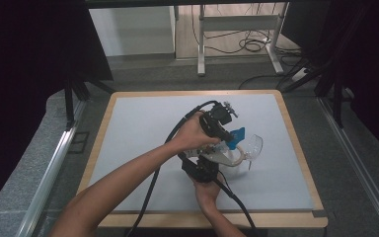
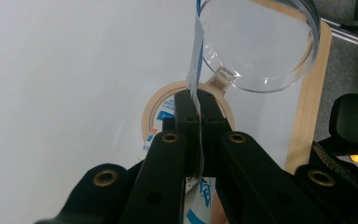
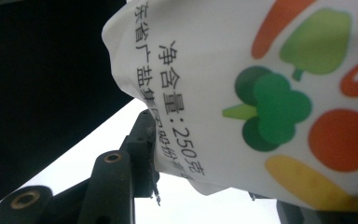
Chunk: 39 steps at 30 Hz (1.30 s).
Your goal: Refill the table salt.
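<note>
A white salt bag (image 1: 218, 155) with a blue top (image 1: 237, 134) is held up over the middle of the mat. Vegetable pictures and black print cover the bag (image 3: 242, 70) in the right gripper view. My left gripper (image 1: 228, 137) reaches in from above, shut on the bag's thin top edge (image 2: 196, 56), which runs between its fingertips (image 2: 194, 100). My right gripper (image 1: 208, 167) comes from the near side and is shut on the bag's body, one finger (image 3: 142, 140) pressing its side. The person's forearms cross.
A clear plastic bowl (image 1: 253, 145) (image 2: 261, 42) lies on the mat just right of the bag. A beige tape ring (image 1: 235, 159) (image 2: 151, 112) lies below the bag. The grey mat (image 1: 143, 128) sits on a wood-edged board. Cables trail toward the near edge.
</note>
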Each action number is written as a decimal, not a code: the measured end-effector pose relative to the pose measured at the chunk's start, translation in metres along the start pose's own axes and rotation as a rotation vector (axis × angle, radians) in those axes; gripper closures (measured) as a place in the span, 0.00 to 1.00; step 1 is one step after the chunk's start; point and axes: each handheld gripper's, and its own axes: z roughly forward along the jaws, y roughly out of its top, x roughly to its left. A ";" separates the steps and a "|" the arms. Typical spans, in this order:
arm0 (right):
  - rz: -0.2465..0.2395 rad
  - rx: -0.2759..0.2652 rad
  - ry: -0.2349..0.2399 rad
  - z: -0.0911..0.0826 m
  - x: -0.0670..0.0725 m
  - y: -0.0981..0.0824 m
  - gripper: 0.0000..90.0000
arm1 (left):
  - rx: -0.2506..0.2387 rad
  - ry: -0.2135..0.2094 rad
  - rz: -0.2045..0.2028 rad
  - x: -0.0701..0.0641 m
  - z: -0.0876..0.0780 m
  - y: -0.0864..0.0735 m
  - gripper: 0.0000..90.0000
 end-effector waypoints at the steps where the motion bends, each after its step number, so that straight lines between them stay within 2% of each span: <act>1: -0.001 0.000 -0.001 0.000 0.000 0.000 0.61 | 0.000 -0.001 0.003 0.000 0.000 0.000 1.00; 39: -0.091 -0.006 -0.035 0.000 0.004 0.004 0.63 | 0.011 -0.010 0.006 -0.002 0.000 0.003 1.00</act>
